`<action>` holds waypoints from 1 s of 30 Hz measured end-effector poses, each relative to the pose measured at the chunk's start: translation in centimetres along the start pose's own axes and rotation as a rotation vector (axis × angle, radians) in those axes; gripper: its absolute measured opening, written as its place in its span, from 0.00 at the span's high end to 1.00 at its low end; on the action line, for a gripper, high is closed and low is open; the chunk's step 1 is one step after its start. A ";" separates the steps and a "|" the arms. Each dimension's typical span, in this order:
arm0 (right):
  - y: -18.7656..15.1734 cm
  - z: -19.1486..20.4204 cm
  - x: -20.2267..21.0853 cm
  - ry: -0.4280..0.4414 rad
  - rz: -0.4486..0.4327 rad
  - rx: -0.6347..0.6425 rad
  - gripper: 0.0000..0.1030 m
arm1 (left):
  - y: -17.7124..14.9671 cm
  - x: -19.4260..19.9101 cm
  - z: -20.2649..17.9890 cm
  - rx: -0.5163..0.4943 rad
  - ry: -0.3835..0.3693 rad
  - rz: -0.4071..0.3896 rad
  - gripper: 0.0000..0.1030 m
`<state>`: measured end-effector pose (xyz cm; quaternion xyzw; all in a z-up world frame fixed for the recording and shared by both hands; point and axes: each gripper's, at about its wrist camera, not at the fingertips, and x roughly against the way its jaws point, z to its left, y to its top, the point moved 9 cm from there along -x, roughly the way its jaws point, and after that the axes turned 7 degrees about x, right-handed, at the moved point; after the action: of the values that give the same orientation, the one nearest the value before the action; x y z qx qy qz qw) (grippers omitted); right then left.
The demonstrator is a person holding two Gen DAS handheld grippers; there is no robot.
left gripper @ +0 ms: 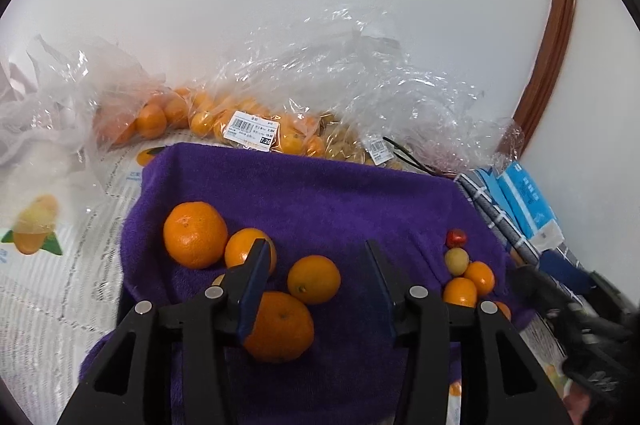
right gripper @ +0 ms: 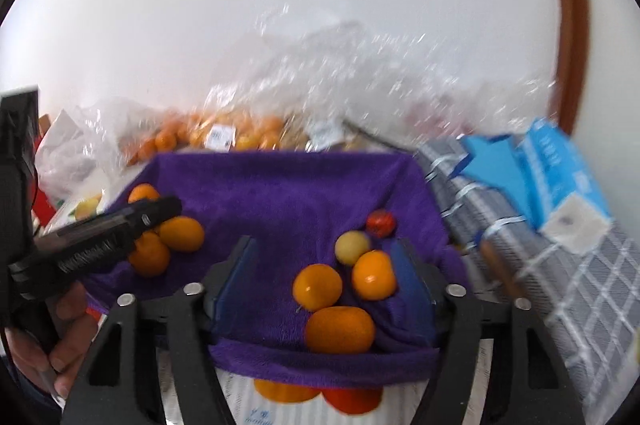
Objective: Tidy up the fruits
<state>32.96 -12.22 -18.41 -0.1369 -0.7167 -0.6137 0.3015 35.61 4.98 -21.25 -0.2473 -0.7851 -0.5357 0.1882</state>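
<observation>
Two sets of jaws stand parted and empty over the purple towel (left gripper: 320,193): left gripper (left gripper: 316,265) among large oranges (left gripper: 195,235), right gripper (right gripper: 326,267) over small fruits (right gripper: 374,275). Before reaching toward the bagged fruit (left gripper: 224,121) beyond, each should lift clear without nudging its sorted cluster.

A cloth-covered surface with a towel and bags on it

I saw a white fruit-printed table covering (left gripper: 60,265) carrying a purple terry towel (left gripper: 320,193) spread across its middle. Behind the towel lay crumpled clear plastic bags (left gripper: 256,121) of orange citrus bearing price labels. To the right I made out a grey checked cloth (right gripper: 560,285) with a blue and white carton (right gripper: 560,177) resting on top of it.
</observation>
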 end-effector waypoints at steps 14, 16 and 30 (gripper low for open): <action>-2.3 -1.6 15.2 -0.131 0.029 -0.083 0.11 | -1.4 15.0 -4.3 -0.053 0.084 -0.024 0.33; -2.9 -1.8 17.2 -0.140 0.011 -0.091 0.09 | -2.0 16.7 -4.8 -0.070 0.096 -0.032 0.25; -6.0 -1.4 27.1 -0.202 -0.007 -0.136 0.01 | -4.7 27.1 -8.6 -0.115 0.141 -0.095 0.17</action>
<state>8.80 -19.53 -6.81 -0.2157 -0.7007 -0.6451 0.2155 11.24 0.54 -6.58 -0.1821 -0.7487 -0.6042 0.2029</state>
